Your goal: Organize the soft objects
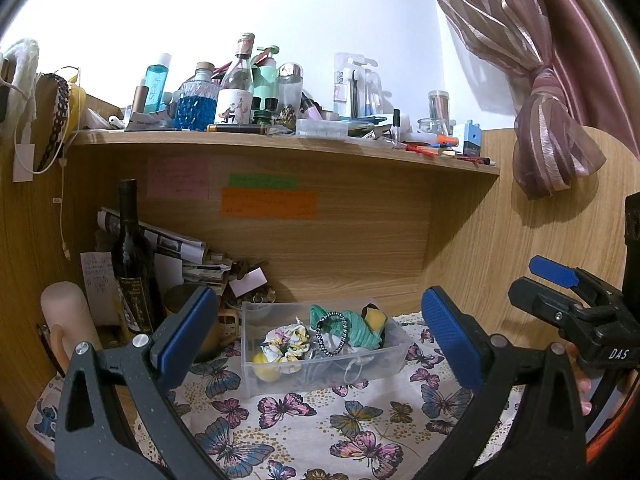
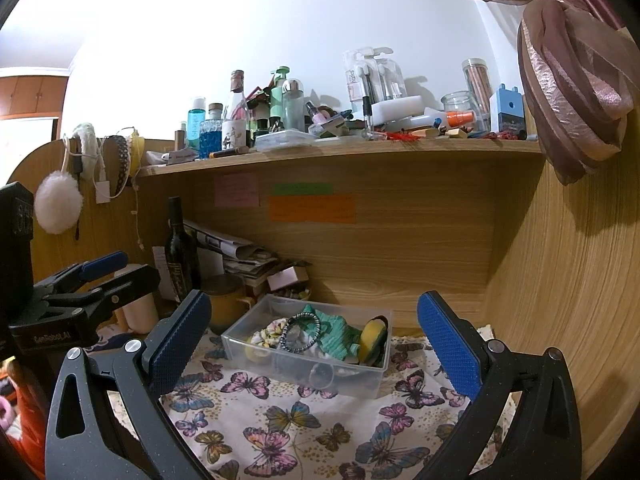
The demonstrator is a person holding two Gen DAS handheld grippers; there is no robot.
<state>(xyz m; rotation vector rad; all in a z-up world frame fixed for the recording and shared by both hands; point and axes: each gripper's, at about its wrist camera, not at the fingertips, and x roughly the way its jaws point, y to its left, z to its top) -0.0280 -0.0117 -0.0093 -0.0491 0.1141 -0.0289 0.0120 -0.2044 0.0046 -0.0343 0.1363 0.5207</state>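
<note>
A clear plastic box (image 1: 394, 354) (image 2: 240, 344) stands on the butterfly cloth against the desk's back panel. It holds soft items: a teal scrunchie (image 1: 362, 330) (image 2: 338, 334), a floral scrunchie (image 1: 286, 344) (image 2: 270, 334), a beaded hair band (image 1: 332, 332) (image 2: 302, 332) and a yellow-and-black piece (image 1: 376, 318) (image 2: 372, 338). My left gripper (image 1: 320, 332) is open and empty, a little in front of the box. My right gripper (image 2: 314, 340) is open and empty, also in front of the box. Each gripper shows at the edge of the other's view.
A dark wine bottle (image 1: 130, 256) (image 2: 180, 248), a pink tumbler (image 1: 70, 320), papers and a yellow mug (image 2: 226, 306) crowd the left back corner. A cluttered shelf (image 1: 280, 142) (image 2: 360, 152) hangs above. A wooden side wall (image 2: 560, 280) and a tied curtain (image 1: 552, 136) are on the right.
</note>
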